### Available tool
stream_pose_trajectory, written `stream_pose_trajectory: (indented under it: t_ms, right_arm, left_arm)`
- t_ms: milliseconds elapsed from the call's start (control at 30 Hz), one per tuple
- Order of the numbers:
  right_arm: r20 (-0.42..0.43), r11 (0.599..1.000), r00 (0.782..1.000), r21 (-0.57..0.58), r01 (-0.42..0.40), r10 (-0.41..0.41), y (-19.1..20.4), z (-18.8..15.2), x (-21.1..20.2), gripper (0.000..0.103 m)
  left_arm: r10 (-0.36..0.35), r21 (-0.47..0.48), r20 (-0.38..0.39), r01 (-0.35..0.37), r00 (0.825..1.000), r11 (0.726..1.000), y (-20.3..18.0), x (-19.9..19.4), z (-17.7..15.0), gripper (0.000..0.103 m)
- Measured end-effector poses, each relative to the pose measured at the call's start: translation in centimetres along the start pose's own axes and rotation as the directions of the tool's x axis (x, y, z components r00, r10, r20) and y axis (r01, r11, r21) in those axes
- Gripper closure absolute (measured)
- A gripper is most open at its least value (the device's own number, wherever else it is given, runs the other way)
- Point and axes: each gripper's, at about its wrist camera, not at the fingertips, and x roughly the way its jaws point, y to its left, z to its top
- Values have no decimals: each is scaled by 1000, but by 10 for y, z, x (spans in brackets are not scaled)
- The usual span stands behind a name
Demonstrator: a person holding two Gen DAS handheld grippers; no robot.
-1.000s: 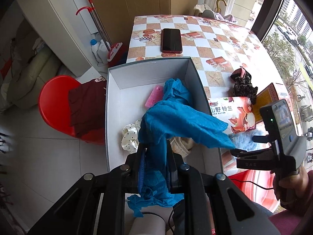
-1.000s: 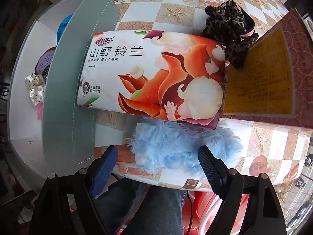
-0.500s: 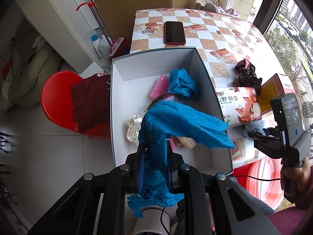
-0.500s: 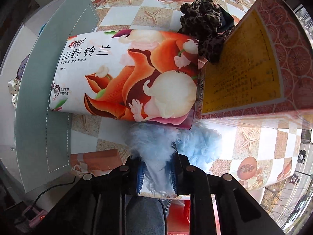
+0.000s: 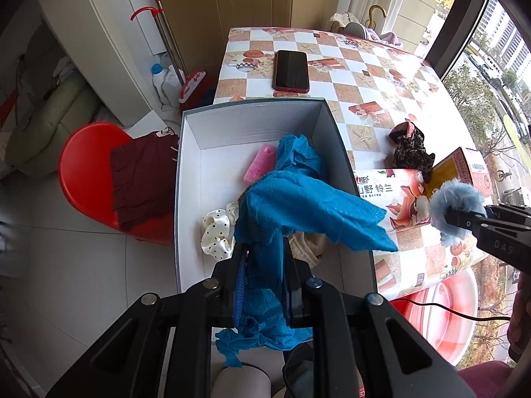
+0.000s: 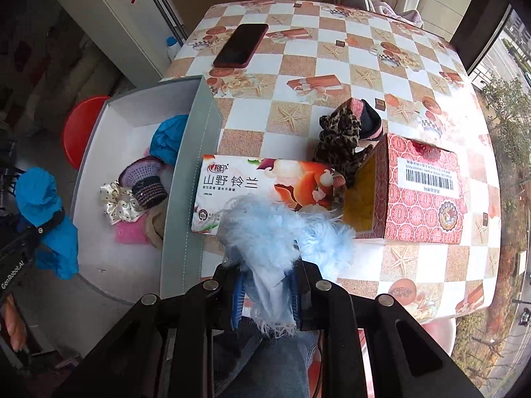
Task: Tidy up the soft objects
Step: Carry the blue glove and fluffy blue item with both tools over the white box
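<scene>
My left gripper is shut on a blue rubber glove, held above the near end of the open white box. In the box lie another blue glove, a pink sponge, a dotted cream scrunchie and a knitted purple piece. My right gripper is shut on a fluffy light-blue item, lifted off the table in front of the tissue pack. In the left wrist view that fluffy item hangs at the right. A leopard-print cloth lies on the table.
A red carton stands right of the tissue pack. A phone lies at the far side of the checkered table. A red stool with dark red cloth stands left of the box. A person's legs are below both grippers.
My right gripper closed on the fluffy light-blue item and rose with it off the table. The left gripper kept still with the blue glove.
</scene>
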Motion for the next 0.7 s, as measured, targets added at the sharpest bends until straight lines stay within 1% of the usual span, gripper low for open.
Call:
stream_pose_trajectory:
  t_ms: [33, 67, 167, 300, 533, 700]
  right_arm:
    - [10, 1000, 1000, -5, -12, 12, 4, 5, -6, 79]
    - [20, 1000, 1000, -14, -23, 24, 20, 10, -10, 79]
    - [46, 997, 997, -46, -59, 61, 42, 25, -18, 79]
    - [66, 991, 992, -85, -104, 109, 64, 40, -26, 79]
    - [47, 973, 984, -163, -161, 171, 106, 54, -27, 79]
    - [21, 961, 982, -212, -178, 187, 130, 55, -20, 79]
  left_arm:
    - [-2, -5, 5, 2, 1000, 1000, 1, -1, 0, 83]
    - [-4, -11, 9, 5, 1000, 1000, 2, -1, 1, 83]
    - [-2, -36, 18, 3, 1000, 999, 7, -3, 2, 83]
    - [4, -72, 32, -2, 999, 997, 16, -7, 2, 83]
    - [15, -110, 31, -12, 999, 994, 26, -5, 0, 83]
    - [20, -118, 14, -19, 1000, 993, 27, -2, -2, 83]
